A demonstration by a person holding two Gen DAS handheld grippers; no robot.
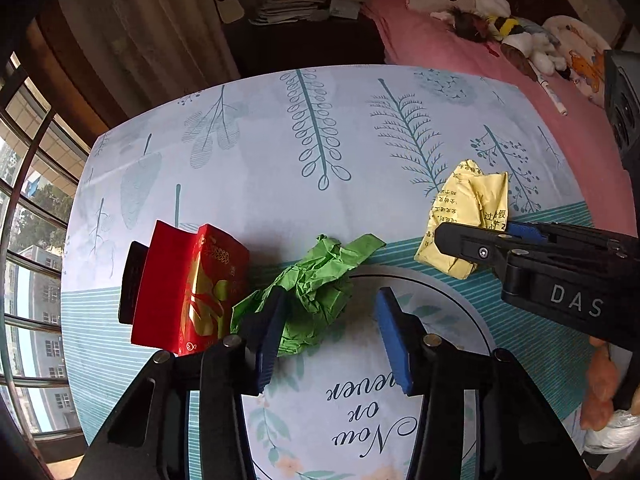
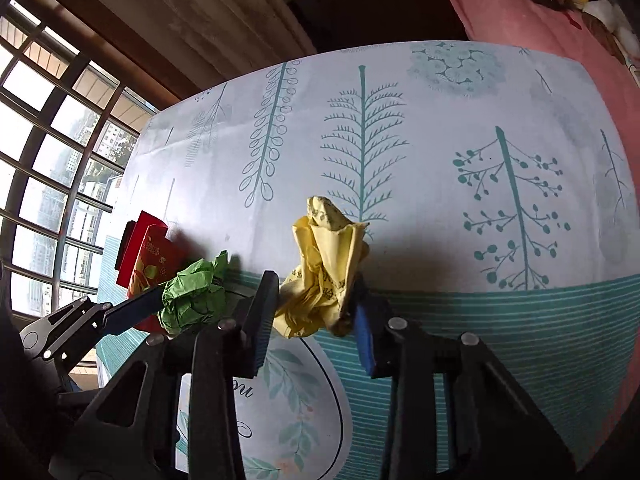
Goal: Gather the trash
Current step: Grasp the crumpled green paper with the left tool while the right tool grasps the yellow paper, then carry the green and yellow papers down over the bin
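The surface (image 1: pixel 248 168) wears smooth, matt printed cloth. The green paper (image 1: pixel 316 280) and yellow paper (image 2: pixel 324 272) are crumpled and matt. The red box (image 1: pixel 192 288) is glossy card with gold foil. Each tool's pads (image 1: pixel 394 340) look matt blue rubber.

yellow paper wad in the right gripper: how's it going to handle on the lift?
The yellow paper wad looks crumpled and thin, so probably very light and soft, squashing further between the right gripper. Loose folds stick up above the pads, so they may flop or spring open. Matte paper, so slipping seems unlikely.

Two wrist fisheyes, steeply down, close over shared tablecloth (image 1: pixel 280 152)
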